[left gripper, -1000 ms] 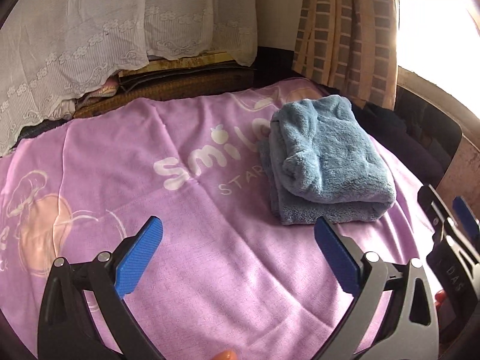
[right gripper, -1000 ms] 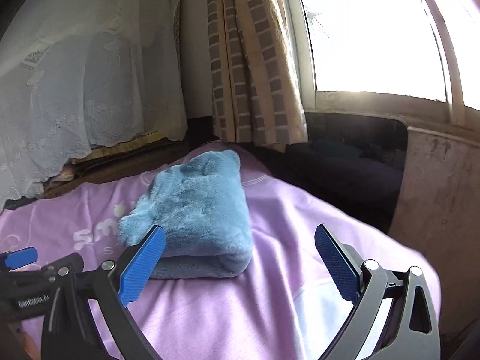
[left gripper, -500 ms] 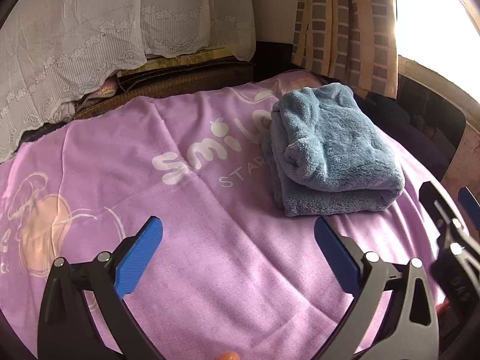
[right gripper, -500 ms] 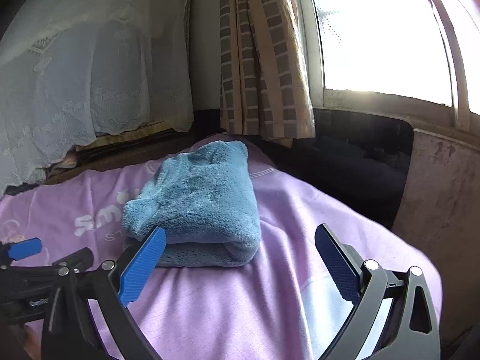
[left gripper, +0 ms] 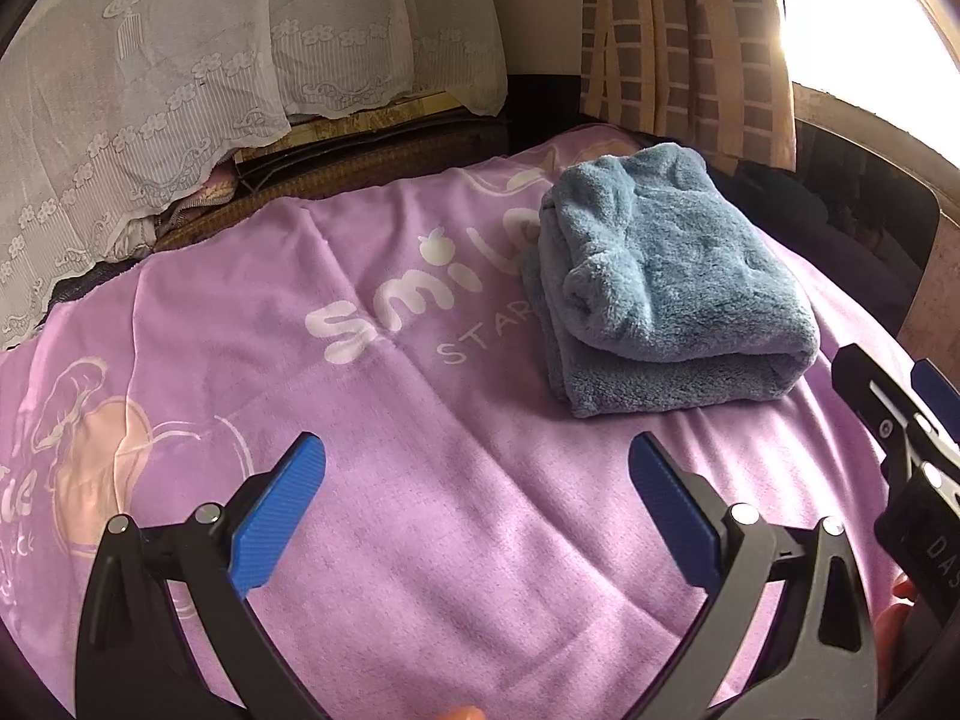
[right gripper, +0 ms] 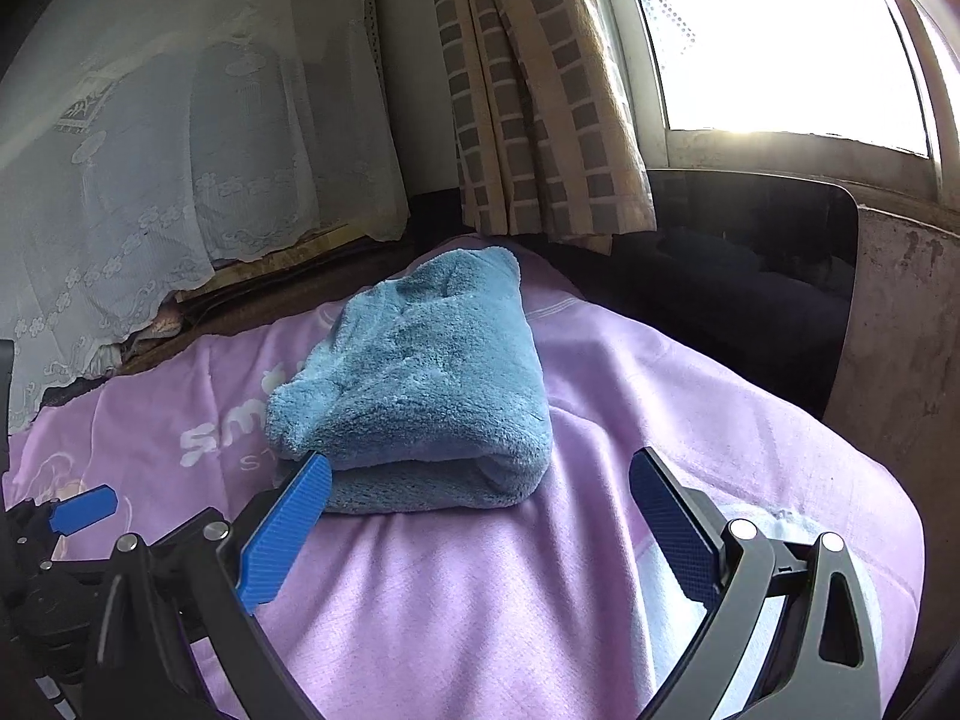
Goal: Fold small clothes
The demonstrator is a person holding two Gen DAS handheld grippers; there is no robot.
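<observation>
Judging the fold finished, I see the blue fleece garment (left gripper: 666,294) lying as a doubled bundle on the purple blanket (left gripper: 372,420), toward its far right part, near the checked curtain (left gripper: 678,30). My left tool (left gripper: 477,489) is spread wide and holds nothing; my right tool (right gripper: 480,504) is likewise wide and empty, its left finger (right gripper: 288,534) just in front of the bundle's near edge. To finish well I'd press the top layer flat and square the loose edges. No containers show.

Folded blue garment (left gripper: 666,294) on purple blanket (left gripper: 420,480)
</observation>
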